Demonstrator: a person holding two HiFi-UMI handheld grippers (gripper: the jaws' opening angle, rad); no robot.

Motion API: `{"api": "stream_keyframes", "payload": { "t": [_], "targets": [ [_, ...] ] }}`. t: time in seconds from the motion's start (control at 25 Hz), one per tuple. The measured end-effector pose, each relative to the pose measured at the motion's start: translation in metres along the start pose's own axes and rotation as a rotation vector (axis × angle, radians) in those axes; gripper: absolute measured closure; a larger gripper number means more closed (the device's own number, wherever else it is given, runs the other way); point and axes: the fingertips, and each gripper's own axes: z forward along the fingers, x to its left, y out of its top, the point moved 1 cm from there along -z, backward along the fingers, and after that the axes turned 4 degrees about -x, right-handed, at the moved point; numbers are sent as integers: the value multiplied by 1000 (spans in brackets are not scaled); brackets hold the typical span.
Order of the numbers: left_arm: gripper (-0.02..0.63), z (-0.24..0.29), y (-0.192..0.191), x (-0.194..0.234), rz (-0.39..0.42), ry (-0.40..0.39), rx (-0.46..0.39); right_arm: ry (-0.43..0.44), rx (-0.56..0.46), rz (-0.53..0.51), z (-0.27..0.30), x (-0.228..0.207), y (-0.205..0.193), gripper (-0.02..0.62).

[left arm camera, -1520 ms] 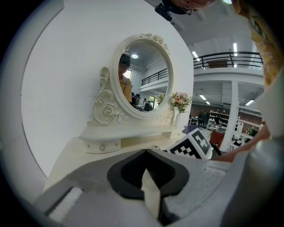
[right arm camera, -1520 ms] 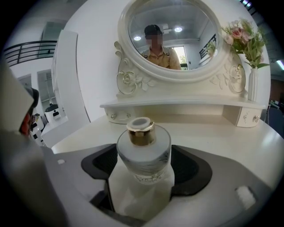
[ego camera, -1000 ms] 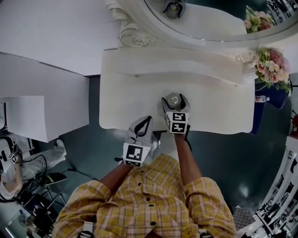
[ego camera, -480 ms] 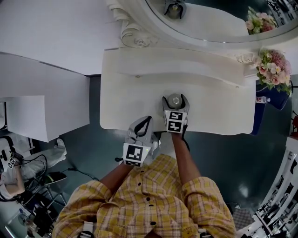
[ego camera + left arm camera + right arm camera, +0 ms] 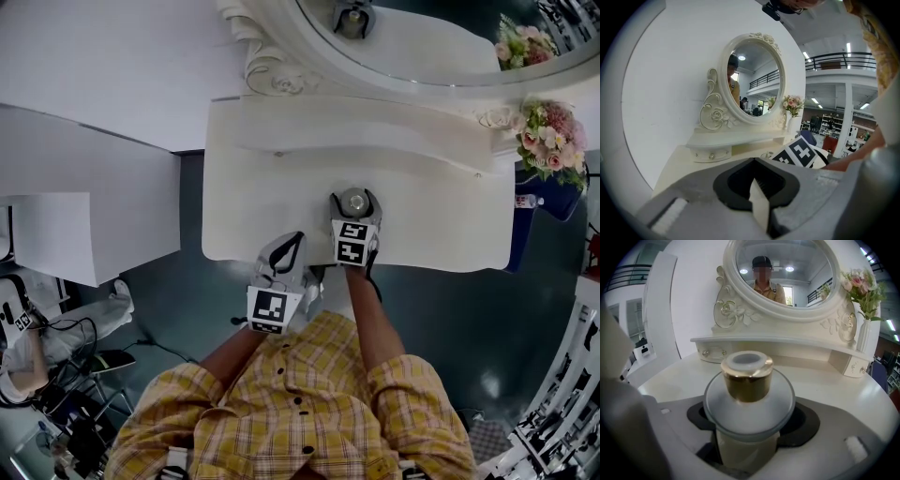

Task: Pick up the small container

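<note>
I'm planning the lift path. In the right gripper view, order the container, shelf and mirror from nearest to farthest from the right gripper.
1. Container, between the jaws.
2. Shelf, straight behind the container, low at the back.
3. Mirror, above the shelf, farthest back.

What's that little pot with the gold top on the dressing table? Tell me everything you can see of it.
The small container is a squat round jar. Its frosted, whitish body widens into a domed shoulder, topped by a shiny gold cap with a pale disc set in it. It is upright at the front half of the white dressing table, facing the oval mirror. The right gripper has its jaws closed on the lower body, one at each side.
</note>
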Motion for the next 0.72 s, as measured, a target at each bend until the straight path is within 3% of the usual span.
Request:
{"api": "stream_keyframes", "payload": {
  "t": [0.4,0.72],
  "targets": [
    [606,-9,-1,-3,-2,-8,-4,4,19,21,-3,-5,-5,258],
    [606,-13,5,-5,-19,-1,-22,5,-44,41,-21,-7,15,258]
  ]
}}
